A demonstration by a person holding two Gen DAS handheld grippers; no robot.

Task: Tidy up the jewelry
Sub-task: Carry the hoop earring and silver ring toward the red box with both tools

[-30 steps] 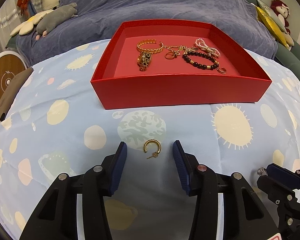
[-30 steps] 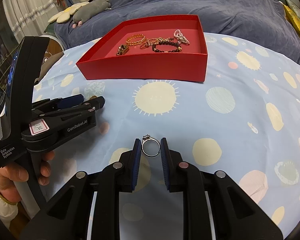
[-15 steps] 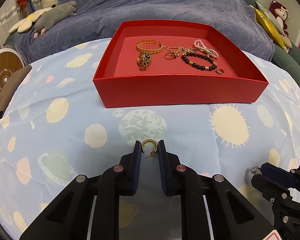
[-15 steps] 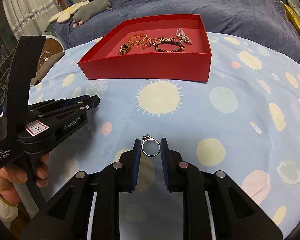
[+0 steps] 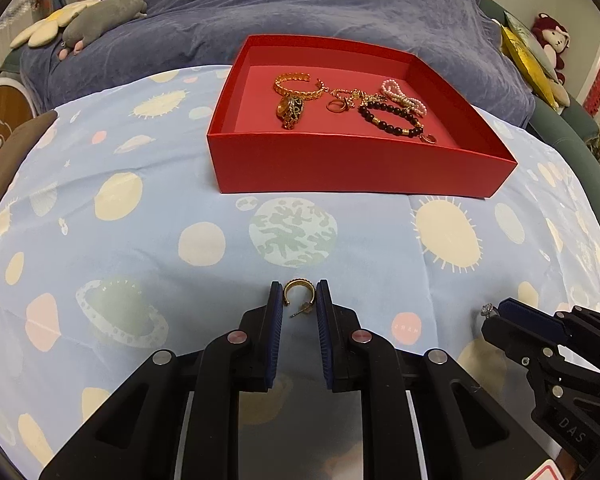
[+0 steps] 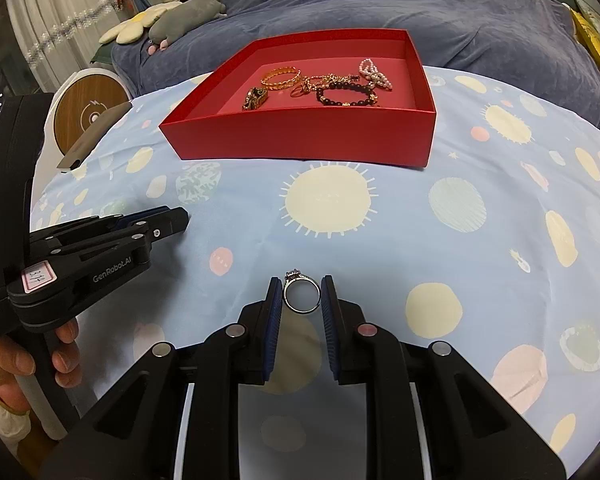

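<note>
Now 2 grippers each clamp 1 piece: left gripper (image 5: pixel 299 300) earring (image 5: pixel 299 295), right gripper (image 6: pixel 301 295) ring (image 6: pixel 301 294).

White "GenRobot.AI" lettering runs along the side of the left gripper (image 6: pixel 180 220), seen from the right wrist, and a small pink-edged sticker just behind it reads "314" in handwriting. At the far left edge of that view, the handle shows cut-off white words ending in "ta", "cquisition" and "System". From the left wrist, the letters "DAS" show on the black body of the right gripper (image 5: pixel 496 314), low at the right.
</note>
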